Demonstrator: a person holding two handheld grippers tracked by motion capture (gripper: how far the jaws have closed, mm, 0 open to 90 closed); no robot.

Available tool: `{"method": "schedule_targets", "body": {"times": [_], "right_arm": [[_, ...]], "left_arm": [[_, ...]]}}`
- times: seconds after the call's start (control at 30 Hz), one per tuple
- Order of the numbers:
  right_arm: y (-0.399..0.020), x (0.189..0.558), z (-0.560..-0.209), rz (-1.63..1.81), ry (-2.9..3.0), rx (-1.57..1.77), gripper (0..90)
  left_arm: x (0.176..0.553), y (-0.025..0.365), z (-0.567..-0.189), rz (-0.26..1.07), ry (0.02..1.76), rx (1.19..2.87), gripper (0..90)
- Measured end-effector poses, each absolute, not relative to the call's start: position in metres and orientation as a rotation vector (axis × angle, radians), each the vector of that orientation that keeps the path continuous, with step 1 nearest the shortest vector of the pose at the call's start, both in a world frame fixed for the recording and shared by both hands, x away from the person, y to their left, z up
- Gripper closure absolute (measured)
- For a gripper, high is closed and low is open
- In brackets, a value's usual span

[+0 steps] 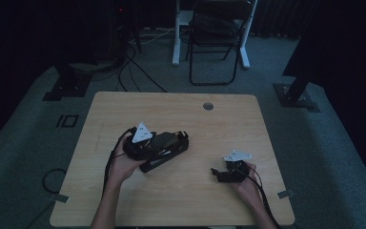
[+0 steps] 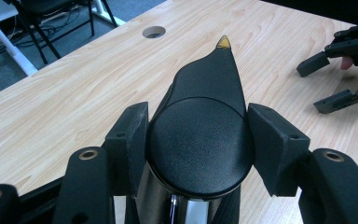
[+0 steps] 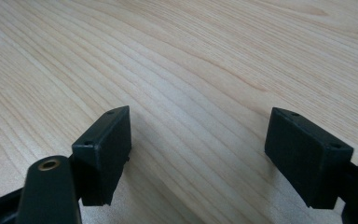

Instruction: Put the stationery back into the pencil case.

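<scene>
Black tool clamped in left gripper, right gripper idle

Black tool [image 2: 200, 140] sits between the pads of the left gripper [image 2: 198, 144], which press on its rounded dark head from both sides. From that head a tapered black part runs forward and ends in a small amber tip [image 2: 223, 42]. Under the head a shiny metal barrel [image 2: 168, 205] shows, cut off by the bottom edge of the left gripper view, so the rest of the tool cannot be made out there.

In the high view the left gripper [image 1: 183, 138] lies low over the middle of the table [image 1: 171, 105], pointing to the right, with the left hand [image 1: 124, 162] wrapped round its back and the forearm coming in from the bottom edge. The dim light there blurs tool and gripper into one dark mass.

The right gripper [image 1: 214, 172] rests near the table's front right, well apart from the tool, held by the right hand [image 1: 248, 183]. Its jaws stand wide apart with bare wood between the pads [image 3: 105, 149]. A round hole [image 1: 208, 106] lies at the table's far side.
</scene>
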State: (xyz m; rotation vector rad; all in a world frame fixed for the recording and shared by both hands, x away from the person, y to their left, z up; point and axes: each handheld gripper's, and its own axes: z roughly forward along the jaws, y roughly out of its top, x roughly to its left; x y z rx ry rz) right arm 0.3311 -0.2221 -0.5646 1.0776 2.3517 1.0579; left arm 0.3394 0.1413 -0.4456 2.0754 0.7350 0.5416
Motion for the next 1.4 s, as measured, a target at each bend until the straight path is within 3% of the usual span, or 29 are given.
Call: {"method": "schedule_targets", "body": {"times": [1.4], "right_arm": [[-0.223,0.331,-0.565,1.059,2.356,1.073,22.6]], "left_arm": [[0.358,0.136,-0.46,0.505,0.762,2.104,41.8]]}}
